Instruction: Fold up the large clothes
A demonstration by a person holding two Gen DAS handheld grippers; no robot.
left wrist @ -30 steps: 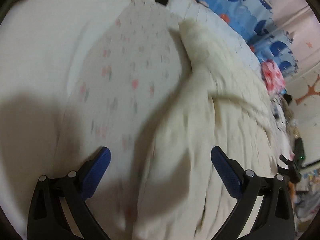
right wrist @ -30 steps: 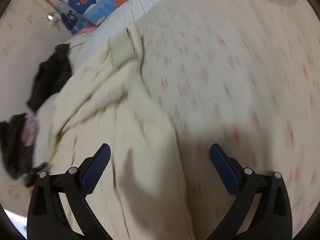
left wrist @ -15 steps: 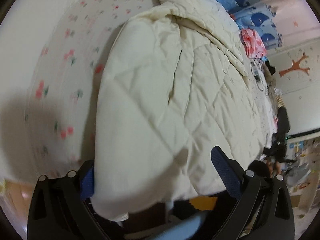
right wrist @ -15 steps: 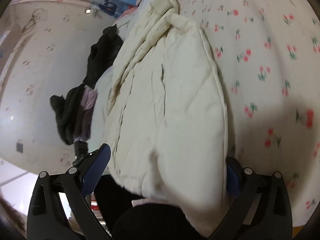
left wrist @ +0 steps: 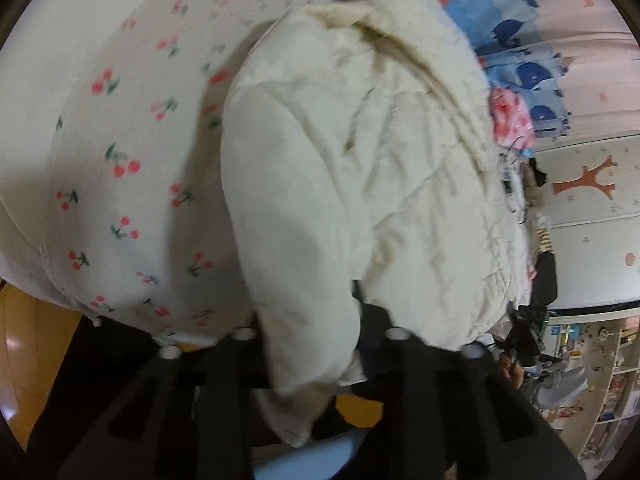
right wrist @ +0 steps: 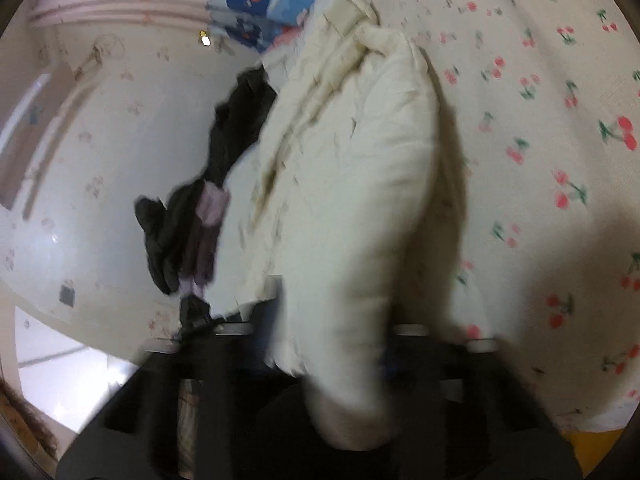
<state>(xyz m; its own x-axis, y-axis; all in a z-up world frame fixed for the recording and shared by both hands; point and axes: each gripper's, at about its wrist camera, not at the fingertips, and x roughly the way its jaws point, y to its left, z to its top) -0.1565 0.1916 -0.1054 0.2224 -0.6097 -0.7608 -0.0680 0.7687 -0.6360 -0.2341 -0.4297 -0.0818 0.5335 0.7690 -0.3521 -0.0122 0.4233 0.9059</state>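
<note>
Both claws, left [left wrist: 312, 344] and right [right wrist: 332, 340], have just clamped the cream quilted padded jacket's [left wrist: 360, 168] near hem at the cherry-print bed's [left wrist: 120, 184] near edge; its length runs away from them.

Each camera sits just behind its own fingers and looks forward along them, tilted down, very close to the cream padded coat [left wrist: 360, 184] that fills the space ahead. The left view has the cherry-print bed [left wrist: 120, 168] left of its fingers; the right view has it [right wrist: 540, 140] to the right. Both share the coat [right wrist: 352, 184], the bed and the blue whale-print fabric [left wrist: 500, 8] beyond.
</note>
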